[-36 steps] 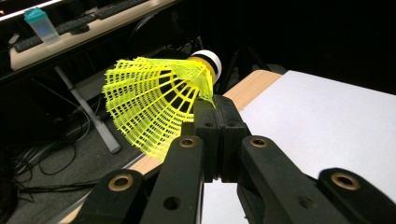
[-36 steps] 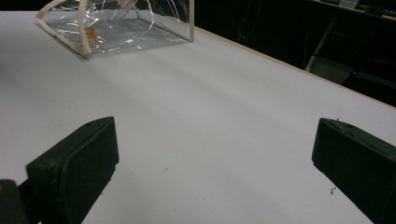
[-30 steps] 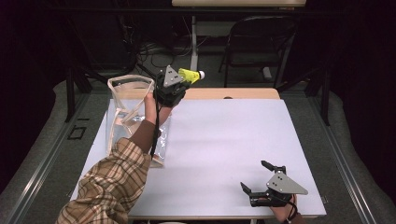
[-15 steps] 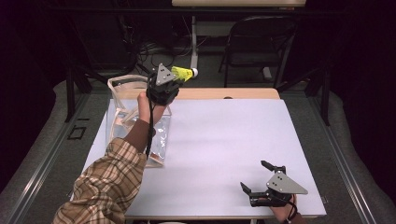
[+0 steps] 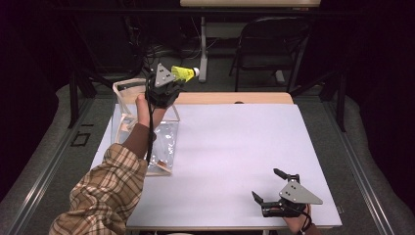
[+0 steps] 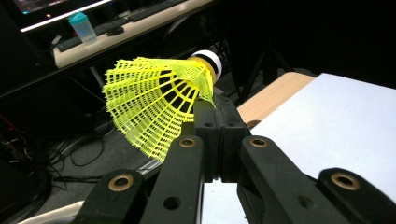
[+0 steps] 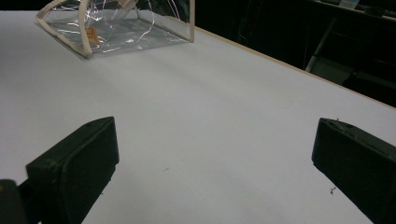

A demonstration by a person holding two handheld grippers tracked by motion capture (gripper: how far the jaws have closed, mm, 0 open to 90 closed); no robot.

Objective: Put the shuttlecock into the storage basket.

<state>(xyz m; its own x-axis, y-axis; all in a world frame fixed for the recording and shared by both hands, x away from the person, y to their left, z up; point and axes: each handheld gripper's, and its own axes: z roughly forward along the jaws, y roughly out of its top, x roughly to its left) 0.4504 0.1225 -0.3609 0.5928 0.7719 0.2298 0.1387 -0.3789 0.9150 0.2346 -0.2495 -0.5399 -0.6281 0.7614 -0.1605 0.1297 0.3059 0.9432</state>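
One shuttlecock [image 5: 184, 73], left gripper [image 5: 169, 83] now farther left.

The netted plastic shuttlecock [image 6: 154, 100] has a bright yellow skirt in an open grid pattern, with a white cap [image 6: 208, 58] ringed by a thin yellow-orange band. The left gripper [image 5: 165, 88] is black with a grey three-cornered plate on top; its black jaws carry brass-coloured rivets in the left gripper view. The right gripper [image 5: 270, 188] is likewise black with a grey plate. The flat rectangular table top [image 5: 235, 147] is plain white with a light wood far edge. The clear plastic bag [image 5: 147, 132] is see-through with cream-coloured trim. The long shirt sleeve [image 5: 103, 193] is plaid in tan, brown and cream.
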